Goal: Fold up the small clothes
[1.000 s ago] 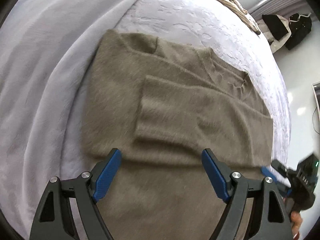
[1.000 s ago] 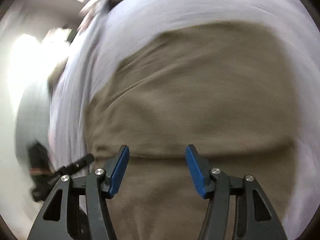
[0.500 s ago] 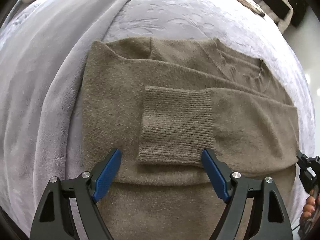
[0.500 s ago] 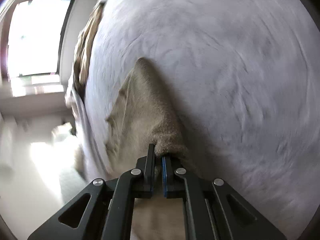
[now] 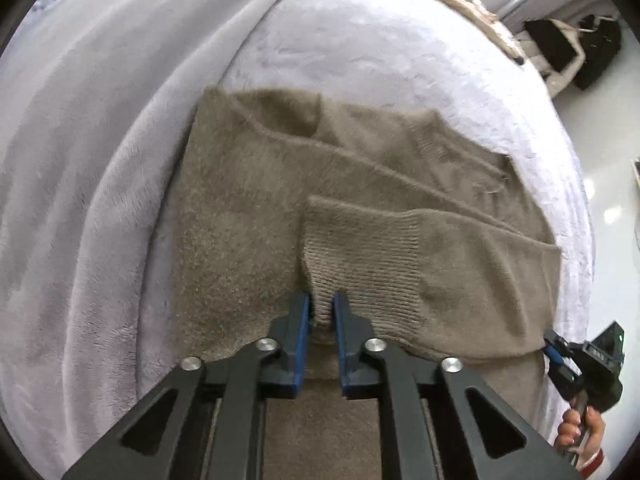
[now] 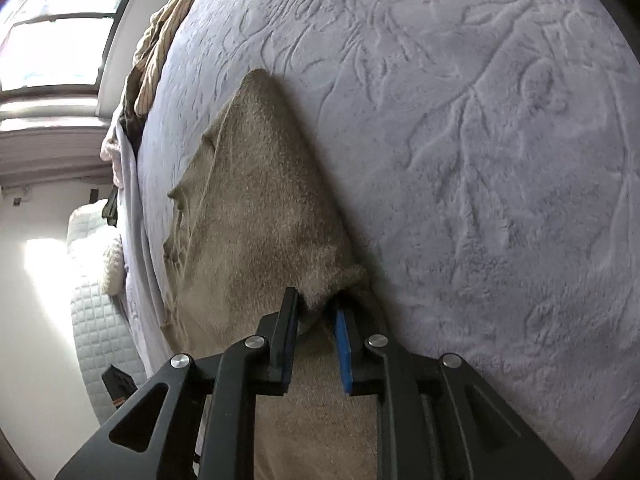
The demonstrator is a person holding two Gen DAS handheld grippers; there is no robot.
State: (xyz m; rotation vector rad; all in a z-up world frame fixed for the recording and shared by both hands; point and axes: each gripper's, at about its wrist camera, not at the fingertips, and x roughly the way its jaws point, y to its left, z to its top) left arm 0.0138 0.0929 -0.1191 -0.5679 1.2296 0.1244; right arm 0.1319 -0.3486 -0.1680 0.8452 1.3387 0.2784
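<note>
A taupe knit sweater [image 5: 248,208] lies flat on a pale lilac bed cover [image 5: 100,160], one sleeve folded across its body. My left gripper [image 5: 321,308] is shut on the ribbed cuff [image 5: 360,256] of that sleeve, with fabric pinched between the blue pads. My right gripper [image 6: 316,308] is shut on the sweater's side edge [image 6: 264,216], where the fabric bunches between the fingers. It also shows at the lower right of the left wrist view [image 5: 556,350], held by a hand.
The embossed bed cover [image 6: 480,160] fills the right of the right wrist view. Beige clothes [image 6: 160,52] are piled at the bed's far edge, below a window. A quilted white cushion [image 6: 92,300] and dark bags [image 5: 576,52] stand on the floor beside the bed.
My left gripper has closed from wide open onto the sleeve cuff. My right gripper closed on the sweater's edge about half a second ago and still holds it, with a slightly wider gap.
</note>
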